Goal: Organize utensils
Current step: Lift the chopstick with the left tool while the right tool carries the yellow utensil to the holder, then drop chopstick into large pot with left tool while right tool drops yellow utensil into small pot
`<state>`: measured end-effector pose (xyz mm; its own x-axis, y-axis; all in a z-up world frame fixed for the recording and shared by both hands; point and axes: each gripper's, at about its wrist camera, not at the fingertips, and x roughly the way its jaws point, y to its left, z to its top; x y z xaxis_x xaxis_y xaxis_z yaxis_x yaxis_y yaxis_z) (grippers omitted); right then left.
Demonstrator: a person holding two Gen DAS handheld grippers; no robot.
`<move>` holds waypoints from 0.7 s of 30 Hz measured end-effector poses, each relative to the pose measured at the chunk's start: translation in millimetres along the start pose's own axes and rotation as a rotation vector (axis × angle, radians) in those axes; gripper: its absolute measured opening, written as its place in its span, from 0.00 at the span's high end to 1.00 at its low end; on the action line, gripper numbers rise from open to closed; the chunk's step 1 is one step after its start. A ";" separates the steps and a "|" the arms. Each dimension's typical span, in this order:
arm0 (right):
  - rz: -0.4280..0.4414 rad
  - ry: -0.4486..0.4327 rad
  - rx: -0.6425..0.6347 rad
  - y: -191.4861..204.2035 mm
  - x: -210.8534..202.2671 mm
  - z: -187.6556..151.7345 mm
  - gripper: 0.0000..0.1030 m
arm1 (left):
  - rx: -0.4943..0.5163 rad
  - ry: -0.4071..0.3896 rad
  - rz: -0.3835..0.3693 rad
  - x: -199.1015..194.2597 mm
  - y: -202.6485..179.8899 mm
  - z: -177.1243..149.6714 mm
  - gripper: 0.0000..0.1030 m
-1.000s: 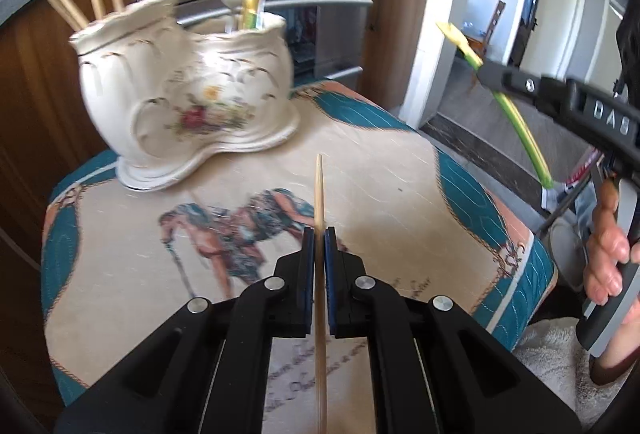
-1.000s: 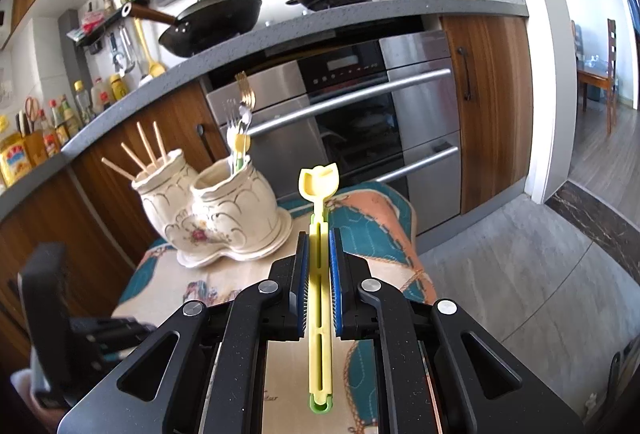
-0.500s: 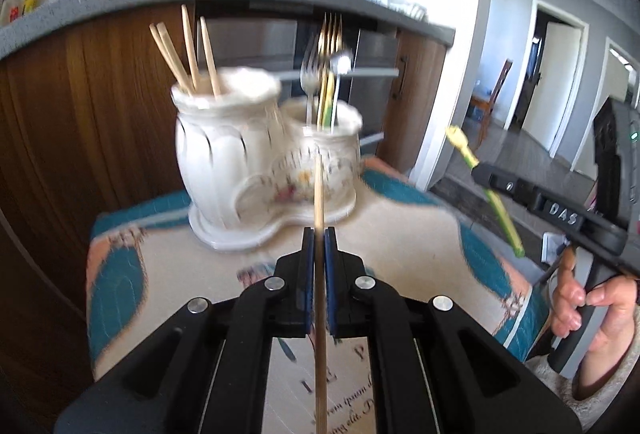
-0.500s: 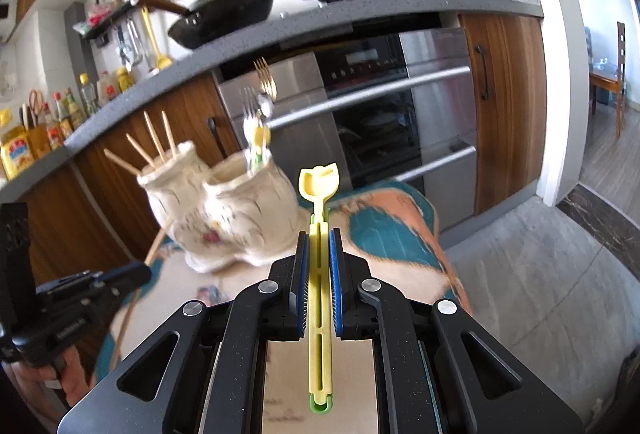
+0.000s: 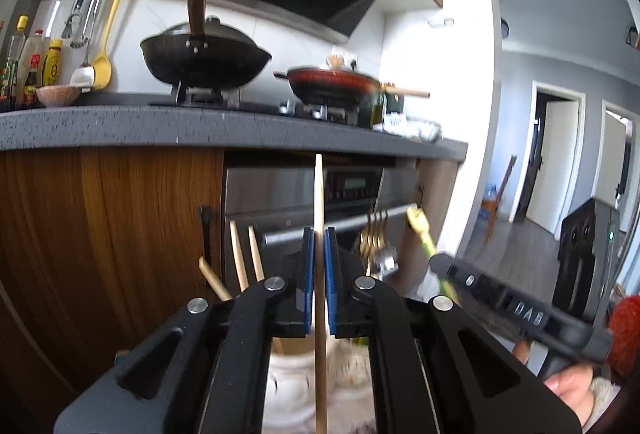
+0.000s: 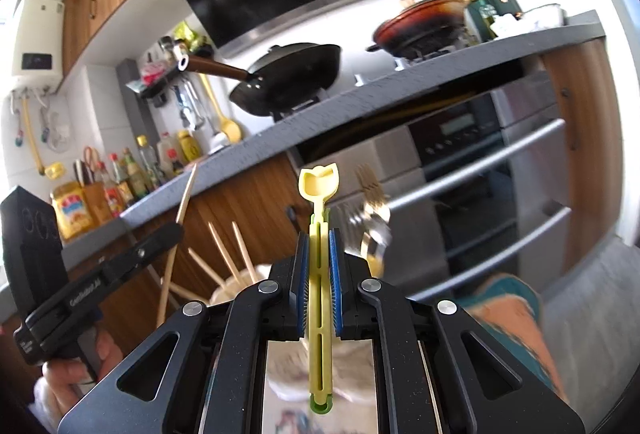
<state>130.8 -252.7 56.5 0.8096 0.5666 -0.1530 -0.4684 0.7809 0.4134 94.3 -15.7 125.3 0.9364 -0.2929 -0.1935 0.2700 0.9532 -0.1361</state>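
**Two grippers, each pinching one utensil above the holder**

My left gripper (image 5: 319, 266) has its blue pads pressed together on a wooden chopstick (image 5: 319, 201), which stands upright between them and runs down past the lower edge of the left wrist view. My right gripper (image 6: 319, 266) is clamped on a yellow-green plastic spoon (image 6: 319, 181), its small scoop end pointing up and its green tail hanging below the pads.

Both tools sit close over the white ceramic utensil holder (image 6: 236, 288), which is blurred and mostly hidden under the gripper bodies. Several more wooden chopsticks (image 5: 240, 254) stick up from its left compartment. Gold and silver forks (image 5: 374, 238) rise from the right compartment, smeared by blur.

From the right wrist view, my left gripper appears at the left edge with its chopstick slanting up beside the holder. Behind everything, a black wok (image 5: 204, 61) and a red pan (image 5: 332, 81) sit on the stove, above an oven (image 6: 480, 161).
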 end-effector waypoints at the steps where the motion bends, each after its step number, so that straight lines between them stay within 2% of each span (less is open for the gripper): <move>1: 0.013 -0.003 0.003 -0.5 8.4 1.6 0.90 | 0.003 -0.022 0.011 3.7 -0.6 3.8 0.95; 4: 0.043 -0.008 0.006 -3.4 29.5 3.7 0.90 | 0.029 -0.096 0.038 16.4 -5.1 13.6 0.95; 11: 0.055 0.020 0.001 -13.7 66.6 -5.1 0.90 | 0.083 -0.195 0.083 38.4 -7.9 12.8 0.95; 16: 0.052 0.018 -0.030 -12.7 69.7 -12.8 0.90 | 0.091 -0.225 0.120 48.6 -6.6 7.9 0.95; 21: 0.044 0.019 -0.042 -15.3 70.8 -16.7 0.90 | 0.097 -0.207 0.128 50.6 -4.7 -3.1 0.95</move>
<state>189.3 -220.1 24.3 0.7812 0.6054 -0.1525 -0.5183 0.7650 0.3823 139.8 -35.2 113.2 0.9876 -0.1571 0.0011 0.1571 0.9872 -0.0278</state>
